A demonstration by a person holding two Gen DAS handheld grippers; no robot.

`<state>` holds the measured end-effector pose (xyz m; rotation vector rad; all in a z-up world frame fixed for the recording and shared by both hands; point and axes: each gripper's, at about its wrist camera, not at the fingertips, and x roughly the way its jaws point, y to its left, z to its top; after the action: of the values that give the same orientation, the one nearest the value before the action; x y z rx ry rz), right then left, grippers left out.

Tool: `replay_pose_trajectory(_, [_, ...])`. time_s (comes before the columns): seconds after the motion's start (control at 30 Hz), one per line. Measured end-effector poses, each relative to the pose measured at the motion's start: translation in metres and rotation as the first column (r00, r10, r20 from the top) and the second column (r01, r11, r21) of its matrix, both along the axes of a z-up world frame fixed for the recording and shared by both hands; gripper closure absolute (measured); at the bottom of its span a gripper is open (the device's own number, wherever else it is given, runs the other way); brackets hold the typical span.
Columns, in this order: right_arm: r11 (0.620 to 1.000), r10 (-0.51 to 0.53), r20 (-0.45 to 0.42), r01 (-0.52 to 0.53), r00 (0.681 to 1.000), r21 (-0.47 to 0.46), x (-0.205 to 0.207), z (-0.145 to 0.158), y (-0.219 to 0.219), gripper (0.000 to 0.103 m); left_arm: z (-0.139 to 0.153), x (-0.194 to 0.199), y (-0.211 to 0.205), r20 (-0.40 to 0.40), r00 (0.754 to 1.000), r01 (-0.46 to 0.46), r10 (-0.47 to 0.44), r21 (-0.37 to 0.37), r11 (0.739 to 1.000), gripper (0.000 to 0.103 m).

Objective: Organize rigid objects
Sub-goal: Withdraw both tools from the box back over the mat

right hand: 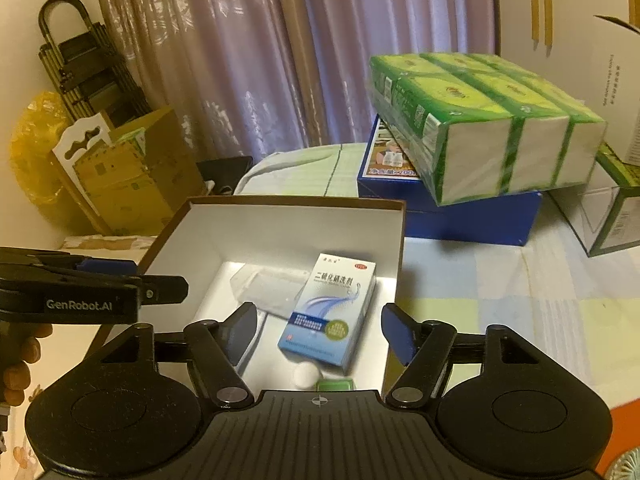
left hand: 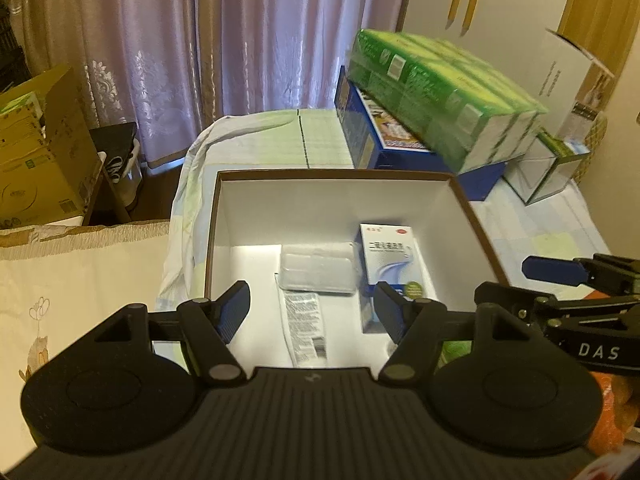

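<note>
Left wrist view. Left gripper (left hand: 312,312): fingers apart, nothing between them, poised above the near edge of the open box (left hand: 468,204). Contents, on the white floor: blue-and-white medicine carton (left hand: 390,256) by the right wall; clear plastic case (left hand: 318,268) just left of it; printed tube (left hand: 306,324) nearer the camera. Green shrink-wrapped pack (left hand: 444,96) rests tilted on a blue box (left hand: 404,152) beyond, well apart from the open box.

Right wrist view. Right gripper (right hand: 318,328): fingers apart, empty, above the medicine carton (right hand: 330,308). Left gripper (right hand: 120,280) enters at left; its finger state cannot be told here. A white round cap (right hand: 306,374) and a green item (right hand: 334,384) lie at the near edge.

Handling note, as judgement: both tools are free; for the next pick, choose an outside item, approach squarely, and clamp across flat faces.
</note>
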<state>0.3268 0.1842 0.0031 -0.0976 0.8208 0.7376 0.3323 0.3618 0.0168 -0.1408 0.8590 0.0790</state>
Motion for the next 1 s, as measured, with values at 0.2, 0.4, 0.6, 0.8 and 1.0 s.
replay_pose_trajectory(0.2, [1.0,-0.002,0.009,0.002,1.0,0.022,-0.021,0.012,-0.022,0.034,0.017,-0.036,-0.016,0.042,0.999,-0.014,0.015,-0.01,1.0,0.039])
replay_pose_trajectory(0.4, [0.999,0.006,0.007,-0.007,1.0,0.036,-0.044,0.021,-0.044,0.033,0.027,-0.071,-0.036,0.066,0.998,-0.016,0.018,-0.023,1.0,0.039])
replay_pose_trajectory(0.6, [0.999,0.009,0.007,-0.009,1.0,0.045,-0.064,0.025,-0.068,0.033,0.033,-0.1,-0.057,0.082,0.997,-0.006,0.009,-0.036,0.999,0.039])
replay_pose_trajectory(0.8, [0.999,0.007,0.005,-0.008,1.0,0.043,-0.078,0.026,-0.091,0.033,0.032,-0.12,-0.082,0.076,0.997,0.01,-0.006,-0.044,0.999,0.039])
replay_pose_trajectory(1.0, [0.999,0.007,0.0,-0.006,1.0,0.043,-0.092,0.026,-0.114,0.033,0.026,-0.137,-0.105,0.058,0.998,0.026,-0.023,-0.041,0.999,0.039])
